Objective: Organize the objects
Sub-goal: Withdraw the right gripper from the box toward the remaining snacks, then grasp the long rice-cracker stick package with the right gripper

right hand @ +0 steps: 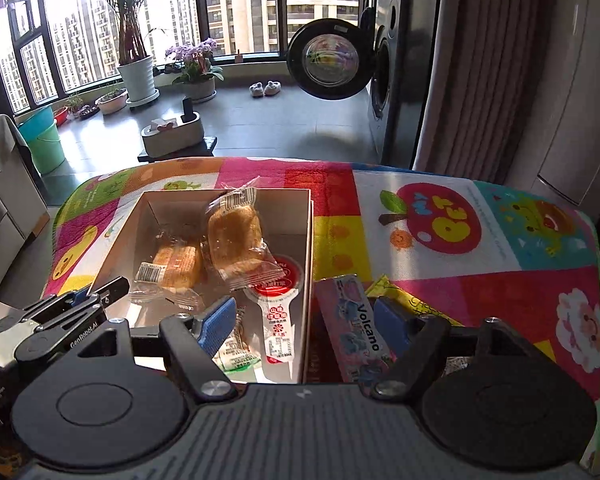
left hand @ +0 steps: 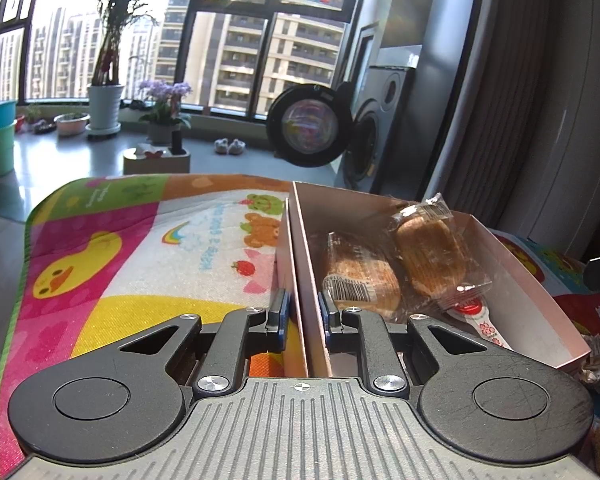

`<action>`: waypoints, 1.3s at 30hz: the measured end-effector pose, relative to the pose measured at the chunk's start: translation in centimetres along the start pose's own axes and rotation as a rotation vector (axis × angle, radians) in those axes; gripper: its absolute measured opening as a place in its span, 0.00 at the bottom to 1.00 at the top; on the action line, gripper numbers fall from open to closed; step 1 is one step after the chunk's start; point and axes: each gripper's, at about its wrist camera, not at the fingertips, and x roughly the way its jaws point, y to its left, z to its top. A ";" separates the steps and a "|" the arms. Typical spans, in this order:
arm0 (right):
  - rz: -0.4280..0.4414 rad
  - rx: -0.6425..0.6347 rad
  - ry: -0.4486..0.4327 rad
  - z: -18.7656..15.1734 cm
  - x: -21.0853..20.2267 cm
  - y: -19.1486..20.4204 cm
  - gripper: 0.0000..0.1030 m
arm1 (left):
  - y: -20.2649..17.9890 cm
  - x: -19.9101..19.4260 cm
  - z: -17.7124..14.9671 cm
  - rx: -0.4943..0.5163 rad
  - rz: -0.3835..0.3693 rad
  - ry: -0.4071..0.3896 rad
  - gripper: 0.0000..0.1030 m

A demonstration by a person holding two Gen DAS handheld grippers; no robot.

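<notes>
Snacks fill the cardboard box [left hand: 512,280], and through my left wrist camera I see why it stays put: my left claw [left hand: 304,316] is clamped on the box's left wall, one pad outside and one inside, steadying it on the cartoon mat [left hand: 140,264] for loading. Two wrapped cakes [left hand: 396,268] lie just ahead of that claw, to its right, and the red-capped packet [left hand: 476,312] nearer the box's right wall.

Through my right wrist camera, my right claw [right hand: 304,320] hangs with its pads apart and empty, straddling the box's near right corner. The pink Volcano pack [right hand: 356,320] lies on the mat just outside the right wall, beside my right pad, likely my next pick.
</notes>
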 end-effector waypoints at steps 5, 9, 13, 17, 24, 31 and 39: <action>-0.074 0.029 0.026 -5.0 -1.9 -3.0 0.80 | 0.0 0.0 0.0 0.000 0.001 0.002 0.18; -0.054 0.109 0.102 -8.8 -1.8 -4.7 0.81 | -0.1 0.2 -0.1 0.002 0.005 0.012 0.17; -0.042 0.175 0.152 -11.5 -1.3 -5.5 0.81 | -0.1 0.3 -0.1 -0.002 0.005 0.017 0.17; -0.071 0.173 0.160 -12.6 -1.2 -5.7 0.81 | -0.1 0.3 -0.1 -0.001 0.005 0.016 0.17; -0.201 0.110 0.111 -12.5 -1.9 -6.1 0.81 | -0.1 0.3 -0.1 -0.001 0.005 0.017 0.17; 0.003 0.241 0.147 -12.7 -1.8 -6.0 0.81 | -0.1 0.3 -0.1 -0.001 0.005 0.017 0.17; 0.076 0.141 0.160 -13.2 -1.0 -2.1 0.57 | -0.1 0.3 -0.1 -0.002 0.004 0.017 0.17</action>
